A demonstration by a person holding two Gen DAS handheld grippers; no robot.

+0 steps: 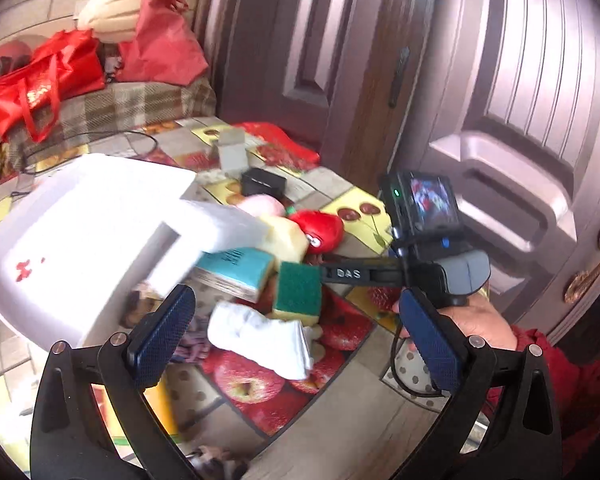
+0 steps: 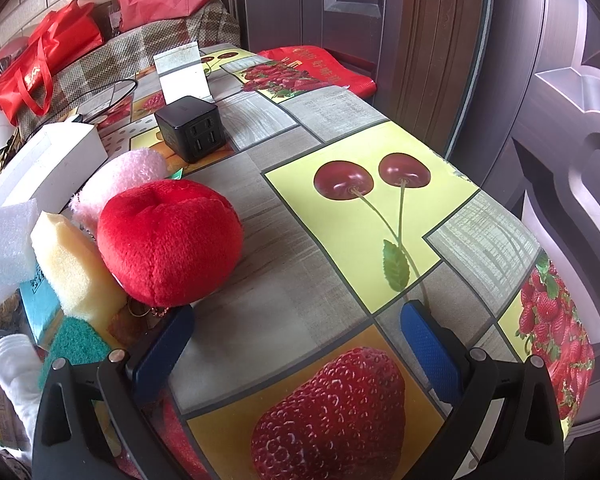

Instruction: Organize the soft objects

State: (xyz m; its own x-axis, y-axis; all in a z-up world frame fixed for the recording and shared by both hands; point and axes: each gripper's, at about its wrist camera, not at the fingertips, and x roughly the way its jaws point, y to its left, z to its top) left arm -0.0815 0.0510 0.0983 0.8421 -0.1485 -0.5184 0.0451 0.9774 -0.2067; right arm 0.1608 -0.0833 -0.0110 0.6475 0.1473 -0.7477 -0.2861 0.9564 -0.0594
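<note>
Vinyl fruit-print tablecloth [image 2: 340,216] covers the table, cherries and strawberries all over it; everything else is placed off the red plush apple [image 2: 168,240] sitting on it. White plastic bin [image 1: 80,248] is biggest, motion-blurred in the left wrist view, tilted, well to the left of the apple and in front of the left gripper [image 1: 296,340], whose blue pads stand wide apart with nothing between them. I cannot tell whether the bin touches that gripper. Right gripper [image 2: 300,344] hovers low over the cloth just in front and right of the apple — pads apart, empty, left pad close to the apple's lower edge. In the left view a hand [image 1: 480,320] in a red sleeve holds that gripper's handle.

Soft pile hugs the apple's left side: pink fluffy plush [image 2: 120,176] behind it and touching, yellow sponge [image 2: 72,264] pressed against its left flank, white foam block [image 2: 4,240] further left. Green-and-yellow scouring sponge [image 1: 298,292] lies in front of the yellow one, teal book [image 1: 236,272] under the pile. White sock [image 1: 260,336] lies nearest the left gripper, well in front of the apple.

Behind the apple: black charger cube [image 2: 190,128], then a small folded card [image 2: 184,76] standing upright. Far back left, red bags [image 2: 44,60] on a plaid-covered seat.
</note>
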